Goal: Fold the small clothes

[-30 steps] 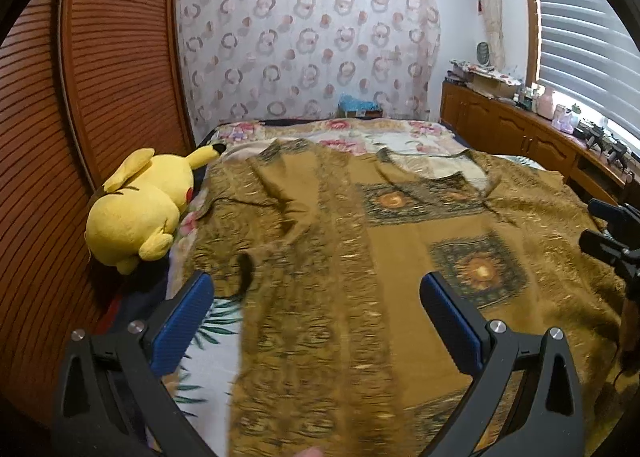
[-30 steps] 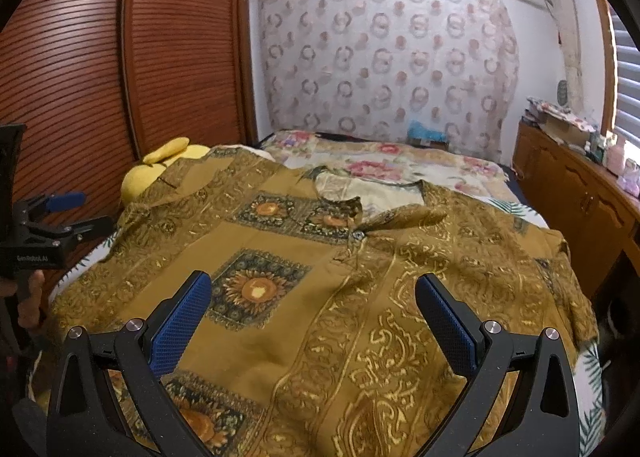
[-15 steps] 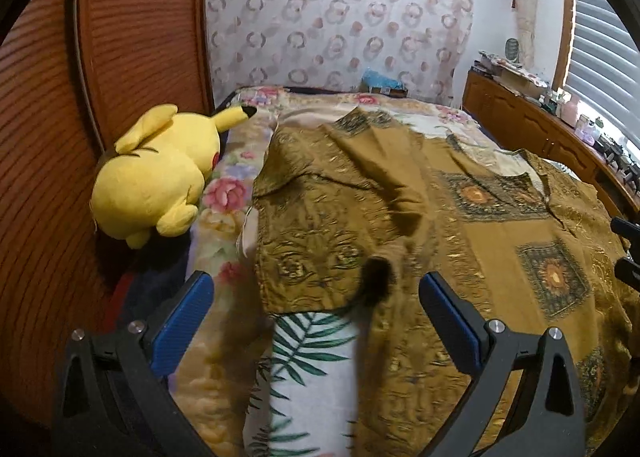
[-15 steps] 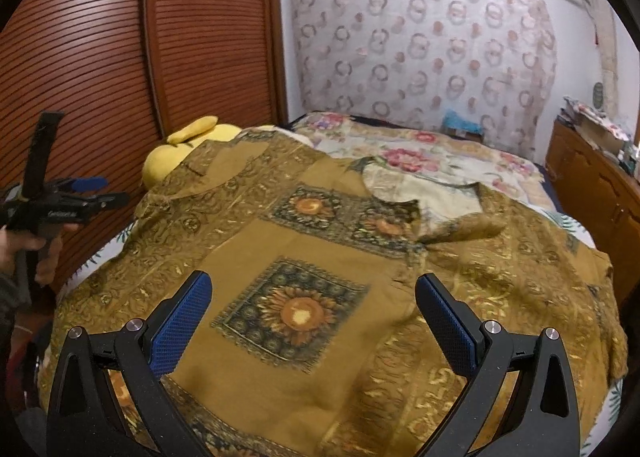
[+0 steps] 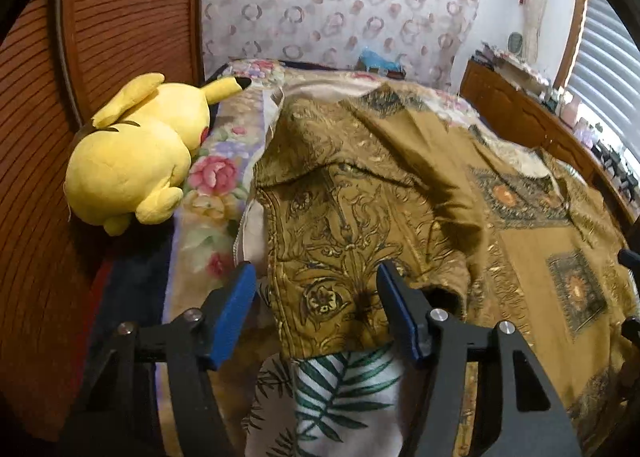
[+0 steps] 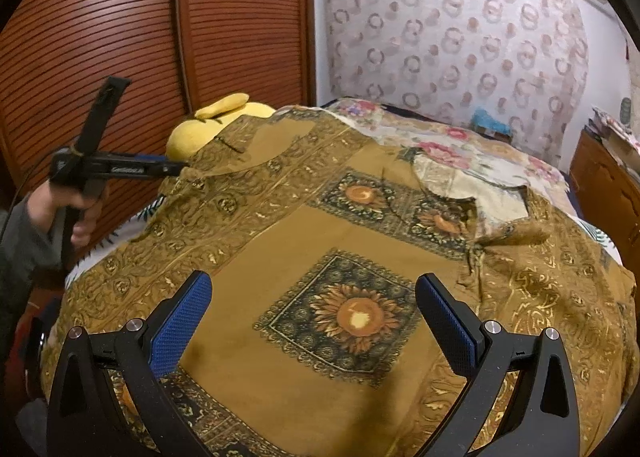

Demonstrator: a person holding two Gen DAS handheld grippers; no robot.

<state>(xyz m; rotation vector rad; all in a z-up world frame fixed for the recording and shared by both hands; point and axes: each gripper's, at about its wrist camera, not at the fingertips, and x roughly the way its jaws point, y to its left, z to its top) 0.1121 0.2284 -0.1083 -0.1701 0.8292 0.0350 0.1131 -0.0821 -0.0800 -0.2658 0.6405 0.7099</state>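
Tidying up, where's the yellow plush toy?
The plush lies at the bed's left edge against the wooden doors, beside the shirt's sleeve, in the left wrist view.

We see a matt ochre woven-cloth shirt (image 6: 280, 241) with faintly shiny gold print on a floral cotton-like bed cover (image 5: 208, 193), a fuzzy yellow plush toy (image 5: 132, 161), glossy ribbed wooden doors (image 6: 120, 37), and matt black plastic tongs (image 6: 312, 317) with dimpled blue pads (image 6: 180, 321).

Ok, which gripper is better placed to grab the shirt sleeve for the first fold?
Left, probably. The left gripper has just been closing and straddles the sleeve cuff, not yet pinching. The right gripper hangs open over the shirt middle, no edge between its fingers.
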